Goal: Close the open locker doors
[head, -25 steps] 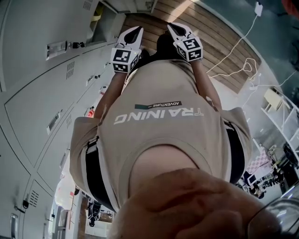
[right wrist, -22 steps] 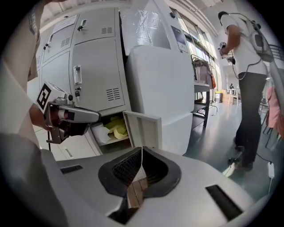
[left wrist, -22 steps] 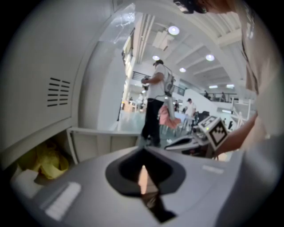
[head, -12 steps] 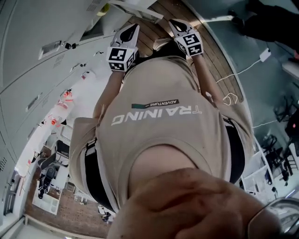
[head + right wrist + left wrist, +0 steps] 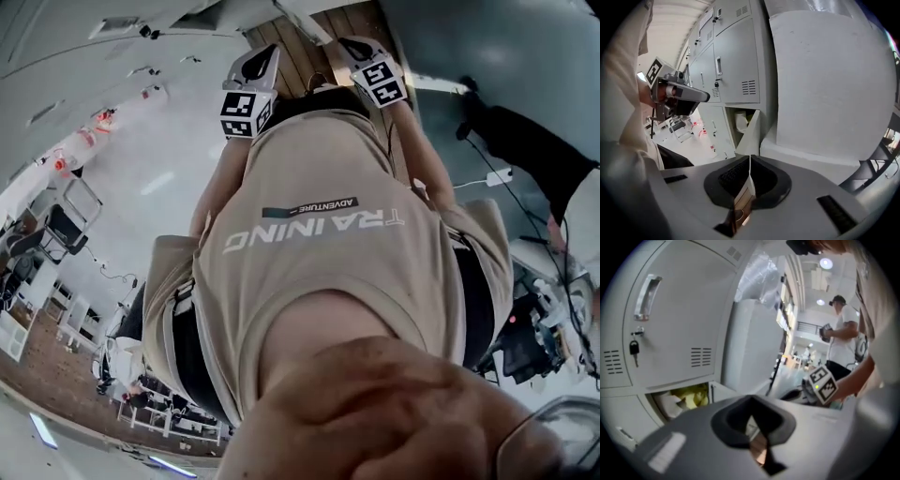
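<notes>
Well, both grippers are held out in front of the wearer's beige shirt (image 5: 319, 244), low beside a bank of grey lockers (image 5: 736, 61). The left gripper (image 5: 753, 420) has its jaws pressed together with nothing between them. The right gripper (image 5: 750, 168) is the same: its two pads meet along a thin seam and pinch nothing.

One open locker (image 5: 740, 119) sits in the lower row, directly under a shut locker door (image 5: 679, 319) that carries a handle (image 5: 647, 296), a hanging key (image 5: 633, 350) and vent slots (image 5: 701, 357). Its own door (image 5: 751, 132) swings outward and is seen nearly edge-on from the right gripper view. Inside lies a yellow bundle (image 5: 691, 395) next to something white (possibly paper or cloth; the left gripper view is too soft there to tell). Neither gripper touches the open door; both are apart from it, with the right gripper pointing roughly toward its edge.

Each gripper shows up in the other's camera, marker cube outward. To the right of the open locker stands a broad pale cabinet side (image 5: 829, 84).

From the left gripper view, a second person (image 5: 841, 336) in a white top stands well back in the room.
</notes>
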Demonstrator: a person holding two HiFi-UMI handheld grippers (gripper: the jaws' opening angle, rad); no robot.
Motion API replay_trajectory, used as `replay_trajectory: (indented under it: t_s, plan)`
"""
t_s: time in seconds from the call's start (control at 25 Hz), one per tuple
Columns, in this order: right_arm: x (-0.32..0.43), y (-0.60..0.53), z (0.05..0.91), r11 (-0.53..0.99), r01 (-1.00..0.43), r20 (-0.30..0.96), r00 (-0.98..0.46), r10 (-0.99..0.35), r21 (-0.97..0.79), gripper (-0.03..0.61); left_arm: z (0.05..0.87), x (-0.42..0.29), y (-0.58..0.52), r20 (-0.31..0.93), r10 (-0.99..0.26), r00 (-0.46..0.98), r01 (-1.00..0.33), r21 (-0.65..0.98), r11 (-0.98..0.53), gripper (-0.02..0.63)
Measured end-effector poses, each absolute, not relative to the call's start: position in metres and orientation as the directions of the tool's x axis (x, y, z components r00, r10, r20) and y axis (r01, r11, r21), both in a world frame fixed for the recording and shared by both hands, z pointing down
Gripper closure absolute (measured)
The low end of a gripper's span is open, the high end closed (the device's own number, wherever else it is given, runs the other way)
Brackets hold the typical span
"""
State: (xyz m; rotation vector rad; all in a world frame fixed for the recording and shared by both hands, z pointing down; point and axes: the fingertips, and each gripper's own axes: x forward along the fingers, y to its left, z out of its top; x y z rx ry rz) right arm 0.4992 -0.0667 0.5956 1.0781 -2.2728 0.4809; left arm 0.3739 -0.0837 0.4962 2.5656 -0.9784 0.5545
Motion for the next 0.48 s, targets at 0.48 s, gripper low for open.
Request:
replay_trajectory:
  t_s: [0.48]
  plan:
    - [0.456, -0.060, 0.613, 0.734, -0.665, 0.691, -0.596, -0.409, -0.139, 0.563, 0.487, 0.306, -0.076, 0.460, -0.677, 0.574, -0.809, 0.190, -0.557, 0.614]
